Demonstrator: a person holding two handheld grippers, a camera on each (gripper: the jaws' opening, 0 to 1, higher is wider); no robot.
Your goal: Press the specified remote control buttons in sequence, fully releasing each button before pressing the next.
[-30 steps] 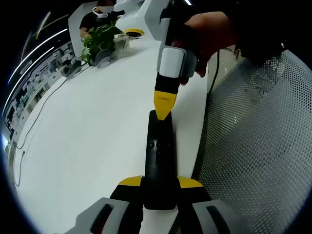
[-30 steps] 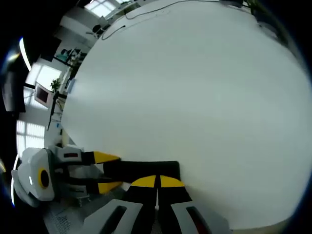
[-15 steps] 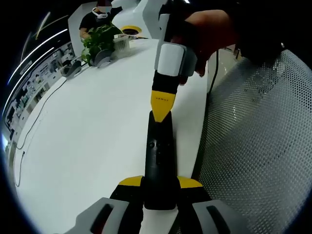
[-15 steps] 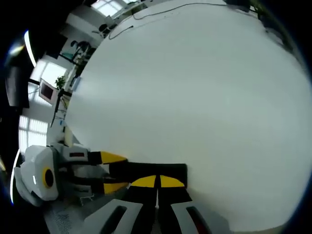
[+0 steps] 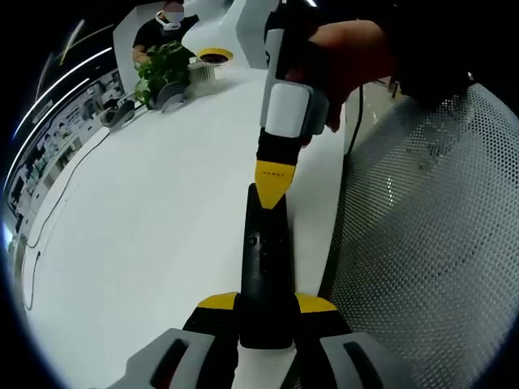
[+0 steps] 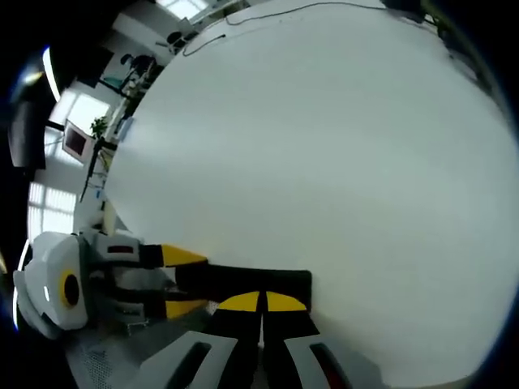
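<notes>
My left gripper (image 5: 266, 304) pinches the near end of a black remote (image 5: 264, 259) above the white bench (image 5: 146, 243). My right gripper (image 5: 272, 180), jaws pressed together, touches its tip to the remote's far end.

Black slim remote (image 5: 264, 267) (image 6: 243, 281), flat on white table (image 5: 146, 235).

Close, low views over shared table (image 5: 146, 219)

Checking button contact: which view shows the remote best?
Left gripper view: the remote runs lengthwise up from the left gripper, its face visible, right gripper at its far end. Right gripper view shows only a dark foreshortened strip.
</notes>
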